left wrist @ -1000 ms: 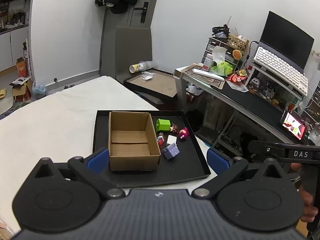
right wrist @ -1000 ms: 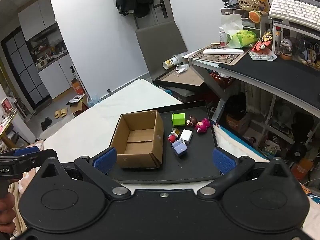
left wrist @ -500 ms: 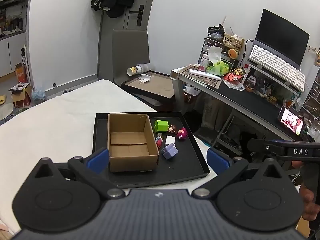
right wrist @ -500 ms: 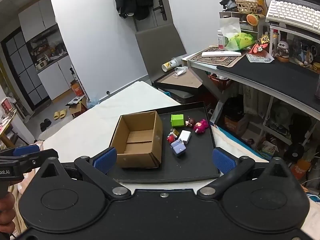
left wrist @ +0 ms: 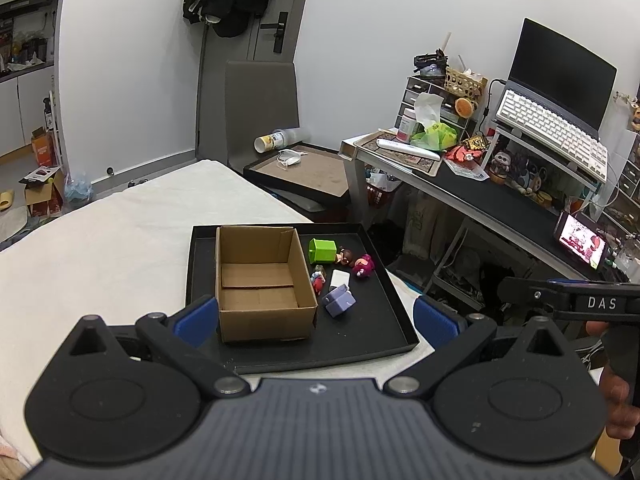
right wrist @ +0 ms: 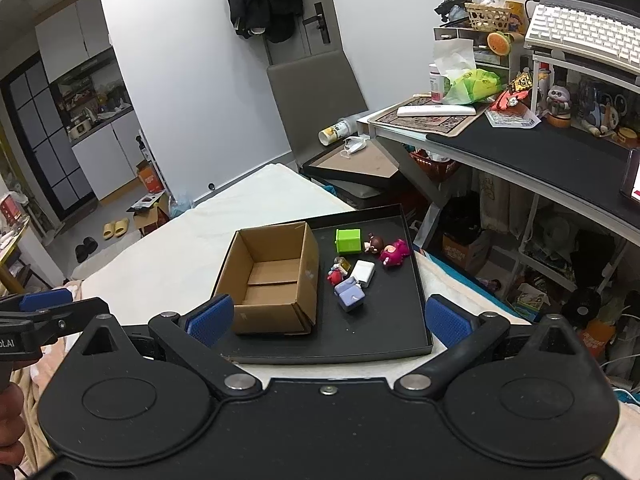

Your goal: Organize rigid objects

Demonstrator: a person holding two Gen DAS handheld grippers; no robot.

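A black tray (left wrist: 400, 322) lies on a bed covered with a cream sheet (left wrist: 120, 248). An open cardboard box (left wrist: 260, 280) stands upright in the tray's left half, empty inside. To its right on the tray floor sits a loose cluster of small things: a green cube (left wrist: 322, 250) at the far end, a small brown-haired figure (left wrist: 345, 256) just beside it, and a magenta plush-like figure (left wrist: 363, 265) next to that. Nearer the camera lie a white block (left wrist: 339, 279), a small red figure (left wrist: 317, 283) close to the box wall, and a lilac block (left wrist: 339, 300) nearest the front.

The left tool (left wrist: 316, 316) hangs above the tray's near edge with its blue pads (left wrist: 434, 316) spread wide, gripping nothing. In the right wrist view the right tool (right wrist: 327, 316) sits likewise over the tray's front edge, its blue pads (right wrist: 447, 318) far apart and empty; the same box (right wrist: 272, 276), green cube (right wrist: 348, 241), white block (right wrist: 364, 273) and lilac block (right wrist: 349, 298) show between them.

Each view catches the other tool at its edge, with part of a hand (left wrist: 618, 408) on the handle. Beyond the bed a cluttered worktop (left wrist: 500, 196) carries a keyboard (left wrist: 552, 128) on a riser
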